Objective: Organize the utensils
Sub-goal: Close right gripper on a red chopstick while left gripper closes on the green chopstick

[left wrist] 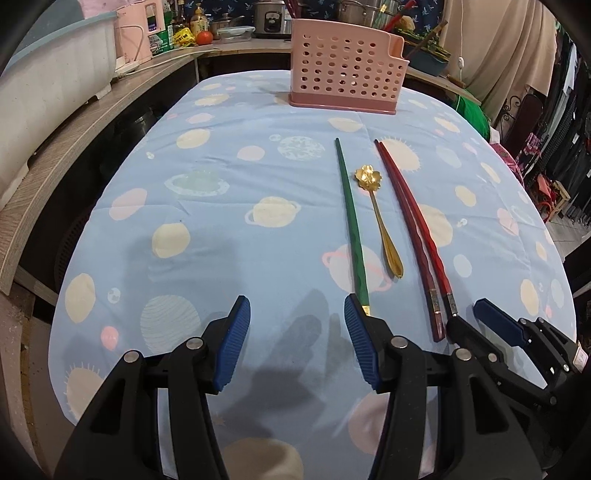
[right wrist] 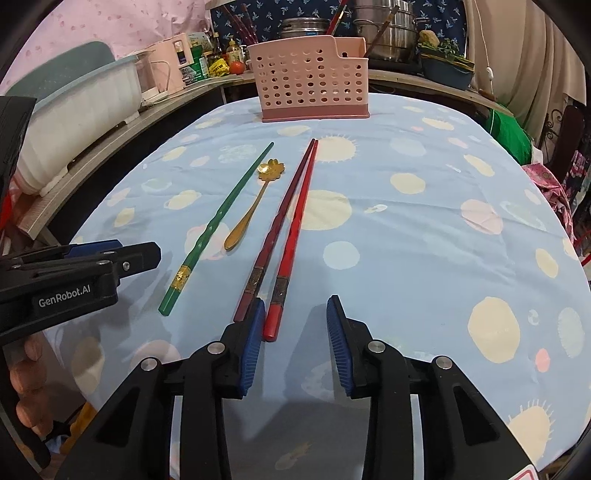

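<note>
A green chopstick (left wrist: 350, 225) (right wrist: 218, 225), a gold flower-bowled spoon (left wrist: 378, 218) (right wrist: 255, 203) and two red chopsticks (left wrist: 413, 229) (right wrist: 291, 229) lie side by side on the blue planet-print tablecloth (left wrist: 240, 236) (right wrist: 424, 236). A pink perforated utensil holder (left wrist: 345, 64) (right wrist: 312, 79) stands upright at the far end. My left gripper (left wrist: 297, 341) is open and empty, just short of the green chopstick's near end. My right gripper (right wrist: 295, 341) is open and empty, its left pad beside the red chopsticks' near ends. It also shows in the left wrist view (left wrist: 498, 325).
A wooden counter (left wrist: 74, 147) runs along the left with a white tub (left wrist: 48, 85), a pink appliance (left wrist: 136, 29), bottles and pots. More pots and a dark bowl (right wrist: 447, 70) stand behind the holder. Clothes hang at the right.
</note>
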A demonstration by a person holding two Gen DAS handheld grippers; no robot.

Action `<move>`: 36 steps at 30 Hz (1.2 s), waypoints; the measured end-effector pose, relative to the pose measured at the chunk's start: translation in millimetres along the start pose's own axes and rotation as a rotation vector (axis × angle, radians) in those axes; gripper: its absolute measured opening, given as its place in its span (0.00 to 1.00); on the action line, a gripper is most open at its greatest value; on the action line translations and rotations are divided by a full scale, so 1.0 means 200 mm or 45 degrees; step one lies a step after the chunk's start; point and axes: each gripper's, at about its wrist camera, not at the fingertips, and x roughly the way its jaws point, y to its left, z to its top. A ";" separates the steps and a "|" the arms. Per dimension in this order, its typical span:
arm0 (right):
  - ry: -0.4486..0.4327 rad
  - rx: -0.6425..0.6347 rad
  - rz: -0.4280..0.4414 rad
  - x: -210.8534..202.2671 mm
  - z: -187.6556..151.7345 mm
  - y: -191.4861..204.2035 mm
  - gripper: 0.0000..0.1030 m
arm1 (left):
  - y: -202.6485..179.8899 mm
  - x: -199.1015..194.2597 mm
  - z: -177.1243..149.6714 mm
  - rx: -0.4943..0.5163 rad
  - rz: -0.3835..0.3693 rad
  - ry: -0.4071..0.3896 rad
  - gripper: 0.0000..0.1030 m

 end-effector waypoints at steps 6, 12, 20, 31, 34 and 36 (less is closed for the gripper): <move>-0.008 0.009 -0.024 0.01 0.01 -0.02 0.20 | -0.05 0.01 -0.03 0.035 -0.018 0.014 0.50; -0.011 0.031 -0.030 0.01 0.01 -0.06 0.09 | -0.08 0.01 -0.04 0.057 -0.028 0.011 0.53; -0.012 0.039 -0.026 0.01 0.01 -0.06 0.08 | -0.11 0.05 -0.06 0.073 -0.016 0.043 0.53; -0.010 0.057 -0.012 0.01 0.01 -0.08 0.08 | -0.11 0.05 -0.07 0.100 0.006 0.020 0.29; -0.004 0.080 0.007 0.01 0.01 -0.09 0.07 | -0.11 0.05 -0.07 0.102 -0.001 0.021 0.12; 0.001 0.098 0.020 0.01 0.01 -0.09 0.07 | -0.11 0.05 -0.06 0.103 -0.008 0.024 0.08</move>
